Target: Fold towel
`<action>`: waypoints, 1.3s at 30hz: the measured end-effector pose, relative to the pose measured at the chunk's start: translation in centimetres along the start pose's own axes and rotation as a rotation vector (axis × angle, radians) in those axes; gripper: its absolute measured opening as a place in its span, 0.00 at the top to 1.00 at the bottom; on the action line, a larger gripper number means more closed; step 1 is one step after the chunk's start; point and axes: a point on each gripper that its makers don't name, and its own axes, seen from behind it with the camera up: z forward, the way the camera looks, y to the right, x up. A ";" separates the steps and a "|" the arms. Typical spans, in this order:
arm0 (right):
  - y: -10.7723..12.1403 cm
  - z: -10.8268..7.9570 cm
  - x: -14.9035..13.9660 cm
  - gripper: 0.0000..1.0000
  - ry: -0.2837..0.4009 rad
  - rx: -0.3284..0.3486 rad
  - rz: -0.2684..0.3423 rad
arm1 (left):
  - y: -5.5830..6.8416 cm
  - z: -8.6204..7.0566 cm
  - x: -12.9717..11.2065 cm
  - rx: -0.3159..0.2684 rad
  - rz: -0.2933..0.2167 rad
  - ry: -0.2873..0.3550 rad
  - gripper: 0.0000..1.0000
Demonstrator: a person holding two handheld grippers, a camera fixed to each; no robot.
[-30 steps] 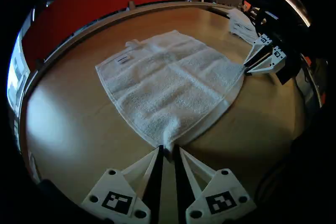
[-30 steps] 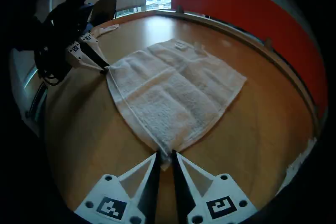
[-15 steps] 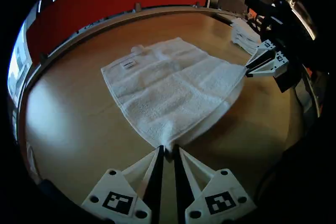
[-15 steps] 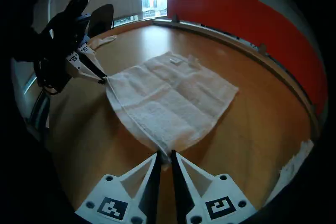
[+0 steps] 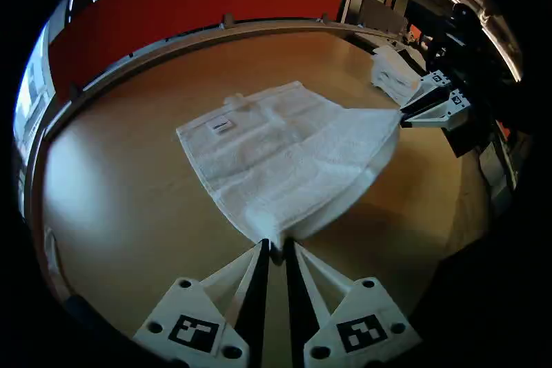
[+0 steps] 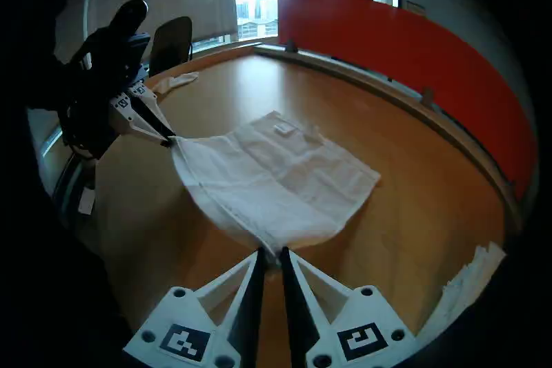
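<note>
Left gripper view, 6 o'clock: left gripper (image 5: 276, 247) is seen with its fingers drawn together on a corner of the towel (image 5: 290, 154), the cloth pinched between the tips.

Right gripper view, 6 o'clock: right gripper (image 6: 271, 254) is likewise clamped on the neighbouring corner, with both fingers pressed on the cloth.

- Each tool is also seen from the other's camera. The right one is at 3 o'clock in the left gripper view, and the left one is at 9 o'clock in the right gripper view.
- The edge between the two held corners is carried clear of the table (image 5: 131, 195), and a shadow is cast beneath it.
- The far half of the towel lies flat on the wood at centre frame. A small label (image 5: 221, 126) faces up near its far edge.
- A stack of folded cloths (image 5: 390, 76) is noted at 2 o'clock in the left gripper view, well apart from the work.
- A red panel (image 5: 193, 2) is set along the table's back edge, at 12 o'clock.

Step judged to be in hand: the first fold, with the near edge raised and the cloth not yet doubled.

Next move, as judged: both corners are to be carried level over the flat half towards the labelled edge. Tension is to be kept even so the span does not sag or skew, and the corners are to be laid down matched to the far corners before the fingers are parted.
</note>
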 end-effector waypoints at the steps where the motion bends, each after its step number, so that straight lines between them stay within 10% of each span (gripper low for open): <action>1: -0.1 -0.2 0.2 0.83 0.002 0.002 0.001 | 0.2 -0.3 0.1 -0.002 -0.003 0.001 0.83; 21: -1.5 -4.2 1.7 0.83 0.024 0.017 0.020 | 2.8 -4.4 2.3 -0.047 -0.020 0.019 0.83; 39: -2.9 -5.9 2.2 0.83 0.021 0.046 0.022 | 2.7 -6.2 2.8 -0.045 -0.030 0.029 0.83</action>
